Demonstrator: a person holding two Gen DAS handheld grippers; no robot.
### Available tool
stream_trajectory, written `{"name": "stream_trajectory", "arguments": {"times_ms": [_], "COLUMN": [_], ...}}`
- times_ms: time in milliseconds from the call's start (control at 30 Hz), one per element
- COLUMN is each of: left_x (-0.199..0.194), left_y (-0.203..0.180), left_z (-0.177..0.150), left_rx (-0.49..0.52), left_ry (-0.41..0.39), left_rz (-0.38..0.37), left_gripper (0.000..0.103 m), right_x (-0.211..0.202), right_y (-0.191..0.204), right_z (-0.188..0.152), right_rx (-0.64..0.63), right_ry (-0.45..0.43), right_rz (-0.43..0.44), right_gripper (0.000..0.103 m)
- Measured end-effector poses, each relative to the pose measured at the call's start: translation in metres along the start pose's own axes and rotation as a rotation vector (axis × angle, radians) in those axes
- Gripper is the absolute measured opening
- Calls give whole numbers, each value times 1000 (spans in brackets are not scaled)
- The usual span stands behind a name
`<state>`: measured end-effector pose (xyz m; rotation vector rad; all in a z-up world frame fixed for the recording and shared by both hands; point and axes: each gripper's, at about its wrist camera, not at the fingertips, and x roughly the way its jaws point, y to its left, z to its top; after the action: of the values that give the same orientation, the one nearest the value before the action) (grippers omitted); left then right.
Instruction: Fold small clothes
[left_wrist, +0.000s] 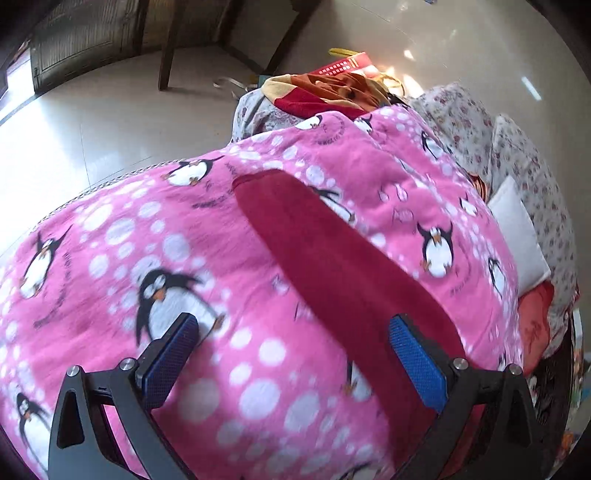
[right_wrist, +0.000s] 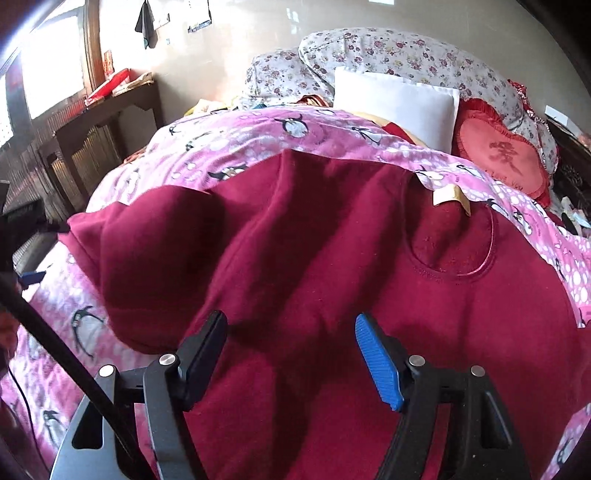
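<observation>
On the bed, over a pink penguin blanket (right_wrist: 258, 136), lies a dark red sweatshirt (right_wrist: 332, 240), spread with its round neckline (right_wrist: 458, 240) toward the pillows and a paper tag (right_wrist: 448, 194) sticking out at the collar. One part on the left of the right wrist view is already doubled over into a thick, rounded bulge. In the left wrist view only a long red strip of it (left_wrist: 332, 258), probably a sleeve or a folded edge, runs across the blanket.

The right gripper (right_wrist: 291, 354) hovers over the middle of the body with its jaws well apart and nothing between them. The left gripper (left_wrist: 295, 354) is also wide open and empty, above the blanket, with the red strip passing near its right finger.

The cloth looks soft, fairly thick and limp: it should be light, drape freely and wrinkle rather than hold a crease. It seems fleecy enough not to slip. Pinching a single layer at a seam, hem or shoulder edge would likely give the surest hold; grabbing mid-panel risks bunching and catching the blanket underneath.
</observation>
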<state>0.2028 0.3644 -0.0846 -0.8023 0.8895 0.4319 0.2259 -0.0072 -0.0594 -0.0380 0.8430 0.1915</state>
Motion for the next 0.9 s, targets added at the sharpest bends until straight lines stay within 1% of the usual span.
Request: {"name": "stream_trajectory", "arguments": {"times_ms": [33, 67, 100, 133, 167, 200, 233, 267, 300, 333, 367, 400, 433, 467, 500, 567, 633, 667, 700, 767, 800, 833, 867, 900], "left_x": [3, 7, 9, 14, 16, 18, 13, 2, -9, -28, -51, -66, -92, -112, -139, -170, -198, -206, -213, -212, -205, -196, -186, -169], "left_y": [-1, -4, -5, -9, -11, -15, -17, -21, -24, -29, -36, -42, -52, -59, -71, -89, -118, -129, -148, -175, -196, -210, -224, -245], "left_z": [3, 6, 8, 10, 11, 11, 10, 9, 7, 6, 4, 4, 3, 1, -1, -8, -32, -44, -69, -106, -134, -152, -169, -200], "left_rx": [-7, -10, -7, 4, 17, 41, 49, 68, 88, 116, 144, 165, 202, 230, 267, 310, 400, 440, 507, 595, 655, 688, 723, 782], "left_ry": [-11, -26, -35, -43, -38, 4, 9, -15, -31, -63, -109, -144, -208, -252, -302, -346, -391, -409, -428, -426, -398, -363, -323, -262], "left_rz": [1, -4, -8, -16, -9, -26, -45, -53, -64, -86, -99, -101, -108, -119, -144, -181, -197, -206, -222, -240, -268, -290, -307, -331], "left_gripper": [103, 103, 102, 81, 34, 20, 17, 8, 8, 8, 8, 8, 8, 8, 8, 8, 8, 8, 8, 8, 8, 8, 8, 8], "right_x": [3, 6, 10, 13, 16, 17, 15, 9, 5, -2, -10, -17, -24, -33, -40, -56, -66, -74, -79, -91, -97, -100, -106, -110], "right_y": [-1, -1, -2, -1, -1, -2, -3, -7, -9, -12, -18, -22, -27, -34, -39, -56, -70, -82, -88, -110, -121, -130, -142, -152], "right_z": [-1, -1, -2, -3, -4, -5, -6, -5, -5, -4, -3, -2, -1, -1, -2, -4, -8, -11, -13, -20, -23, -25, -30, -34], "right_rx": [3, 4, 3, -1, -7, -9, -9, -2, 4, 12, 20, 23, 25, 27, 30, 49, 75, 95, 107, 147, 164, 177, 195, 207], "right_ry": [5, 11, 18, 26, 41, 49, 47, 38, 31, 21, 9, -2, -12, -22, -29, -45, -54, -58, -62, -76, -79, -80, -82, -83], "right_rz": [0, 2, 8, 12, 12, 18, 22, 31, 32, 32, 28, 22, 12, 1, -6, -20, -27, -32, -36, -60, -75, -87, -104, -114], "right_gripper": [76, 73, 58, 45, 41, 38, 38, 38, 38, 38, 38, 38, 38, 38, 38, 39, 41, 42, 43, 50, 56, 58, 58, 58]}}
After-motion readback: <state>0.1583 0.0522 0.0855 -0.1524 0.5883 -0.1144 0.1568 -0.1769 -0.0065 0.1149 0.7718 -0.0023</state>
